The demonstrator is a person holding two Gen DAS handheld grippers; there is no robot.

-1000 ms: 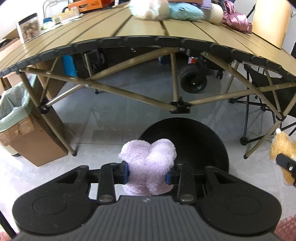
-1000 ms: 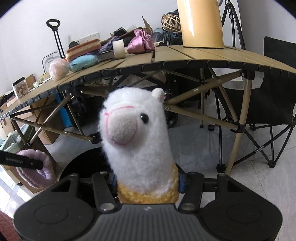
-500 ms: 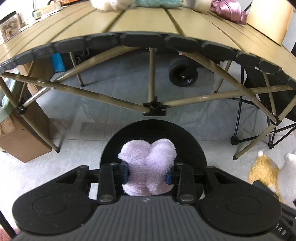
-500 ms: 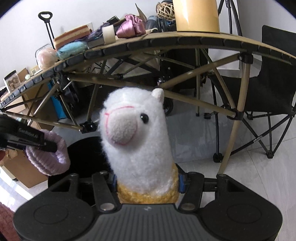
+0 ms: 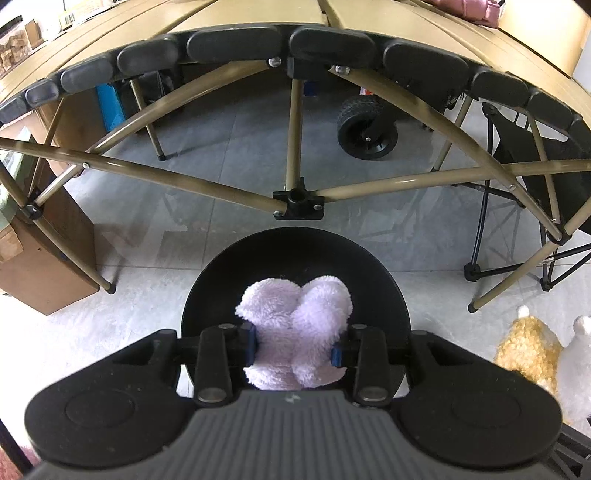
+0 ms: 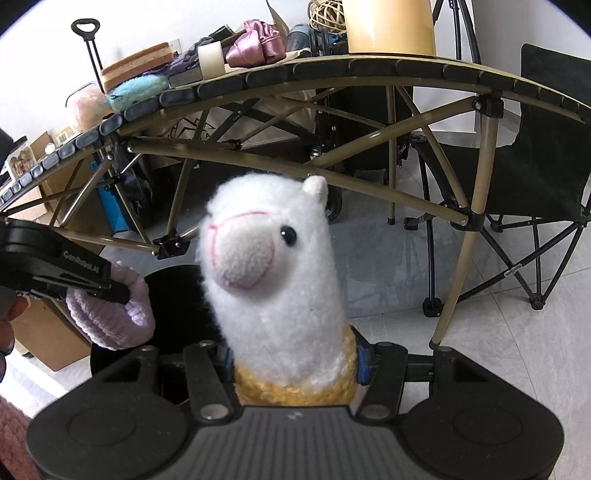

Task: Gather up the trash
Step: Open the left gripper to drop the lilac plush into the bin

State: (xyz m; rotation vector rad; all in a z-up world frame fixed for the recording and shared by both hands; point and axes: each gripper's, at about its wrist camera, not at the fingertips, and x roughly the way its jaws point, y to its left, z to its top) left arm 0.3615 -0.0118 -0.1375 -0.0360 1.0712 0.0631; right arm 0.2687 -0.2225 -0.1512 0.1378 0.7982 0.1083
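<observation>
1. The folding table (image 5: 258, 11), tan slats on a tan tube frame, arches across the top of both views from about 9 to 3 o'clock.
2. A black folding chair (image 6: 546, 147) stands at 3 o'clock in the right wrist view, beside the table's leg.
3. A cardboard box (image 5: 40, 266) sits on the floor at 9 o'clock in the left wrist view, against the table frame.
4. The round black bin (image 5: 295, 258) opens on the grey tiled floor, directly under the left gripper's load (its rim shows at 12 o'clock above the toy).
5. The white alpaca plush (image 6: 269, 266), with a yellow body, is pinched at its base by the right gripper (image 6: 293, 360), blue pads pressed into both sides; its head points up toward 12 o'clock. It hangs beside the bin, not clearly over it.
6. The lilac plush toy (image 5: 295, 332) is squeezed between the pads of the left gripper (image 5: 293, 349), above the bin's mouth. In the right wrist view it appears at 9 o'clock.
7. A black wheel (image 5: 367, 127) rests under the table, at 1 o'clock.
</observation>
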